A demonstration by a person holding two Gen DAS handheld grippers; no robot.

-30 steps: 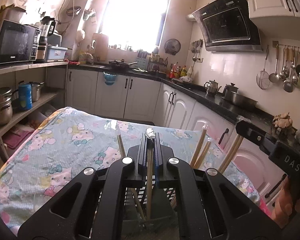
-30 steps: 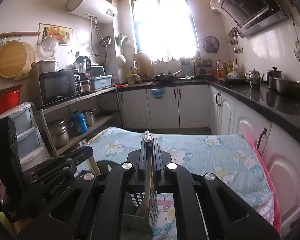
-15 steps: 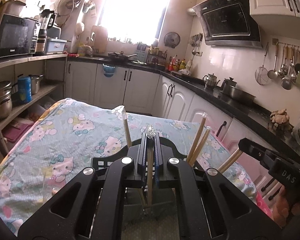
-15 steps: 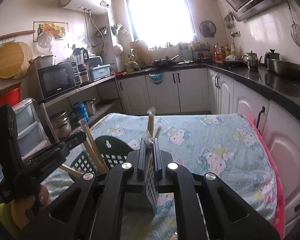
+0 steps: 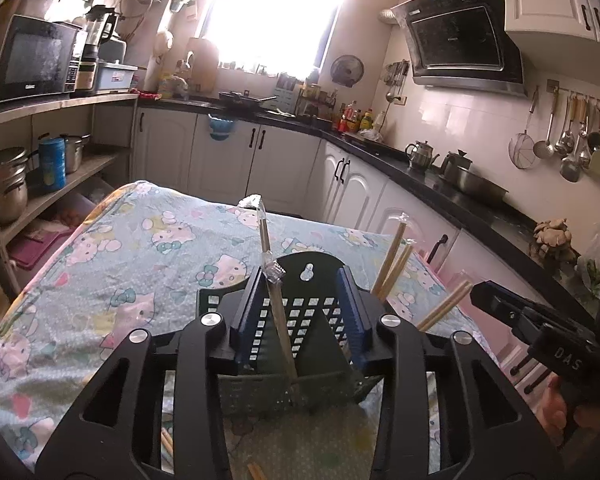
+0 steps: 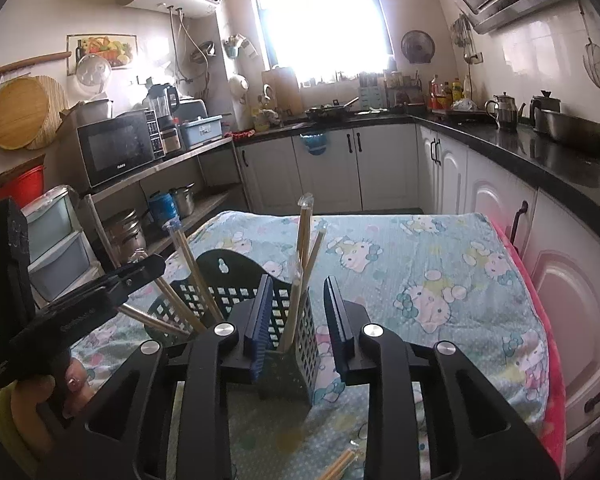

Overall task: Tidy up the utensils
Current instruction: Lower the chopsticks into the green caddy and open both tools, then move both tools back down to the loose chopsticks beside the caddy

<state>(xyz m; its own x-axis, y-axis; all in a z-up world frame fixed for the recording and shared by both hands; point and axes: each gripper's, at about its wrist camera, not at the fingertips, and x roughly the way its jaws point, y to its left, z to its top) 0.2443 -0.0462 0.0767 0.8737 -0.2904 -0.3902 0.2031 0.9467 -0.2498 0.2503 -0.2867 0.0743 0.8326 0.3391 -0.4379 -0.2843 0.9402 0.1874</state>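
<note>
A black perforated utensil holder (image 5: 308,320) stands on the cartoon-print tablecloth (image 5: 140,264). My left gripper (image 5: 302,304) is just above the holder with its jaws opening. A plastic-wrapped pair of chopsticks (image 5: 278,312) leans free between the pads, its lower end inside the holder. My right gripper (image 6: 298,316) hangs over the holder (image 6: 236,292) from the other side, its jaws opening too. Another wrapped pair (image 6: 302,264) stands loose between its pads. More chopsticks (image 5: 392,260) lean in the side compartments.
Loose chopsticks (image 6: 340,464) lie on the cloth near the table's front edge. A person's hand (image 6: 40,392) holds the left gripper's handle. White cabinets and a black counter (image 6: 540,160) run along the right and far walls, and shelves with pots (image 5: 8,192) stand on the left.
Both grippers were shut on wrapped chopsticks and sank toward the holder. Both sets of jaws have now parted, and the chopsticks stand in the holder on their own.
</note>
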